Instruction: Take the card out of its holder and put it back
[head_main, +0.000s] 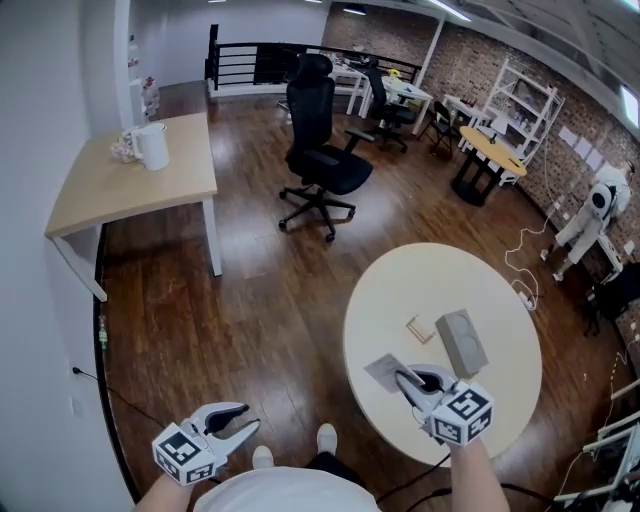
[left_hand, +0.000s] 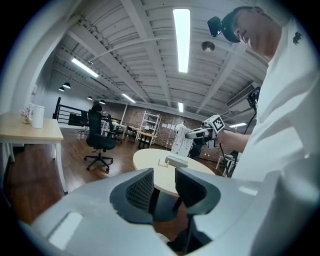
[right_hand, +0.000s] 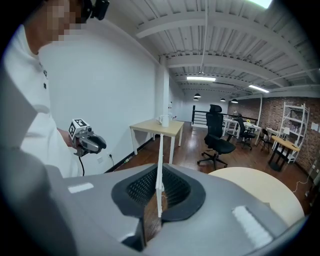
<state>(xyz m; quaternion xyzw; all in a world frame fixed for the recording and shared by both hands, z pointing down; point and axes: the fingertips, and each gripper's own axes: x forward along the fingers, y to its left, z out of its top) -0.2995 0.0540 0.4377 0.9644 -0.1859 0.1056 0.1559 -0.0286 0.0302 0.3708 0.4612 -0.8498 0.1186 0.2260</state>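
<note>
My right gripper (head_main: 405, 380) is shut on a thin grey card (head_main: 384, 372) and holds it over the near left part of the round cream table (head_main: 400, 290). In the right gripper view the card (right_hand: 160, 160) stands edge-on, pinched between the two pads. Behind it on the table lie a grey rectangular case (head_main: 462, 341) and a small tan bracket-shaped stand (head_main: 418, 327). My left gripper (head_main: 240, 424) hangs open over the floor, left of the table, with nothing between its jaws. The left gripper view looks past that open gripper (left_hand: 164, 187) to the case (left_hand: 176, 161) and the right gripper (left_hand: 199, 133).
A black office chair (head_main: 318, 150) stands on the wooden floor beyond the table. A wooden desk (head_main: 110, 185) with a white jug (head_main: 152, 146) is at the far left. The person's shoes (head_main: 326, 438) are by the table's near edge. A white cable (head_main: 525, 290) lies at the right.
</note>
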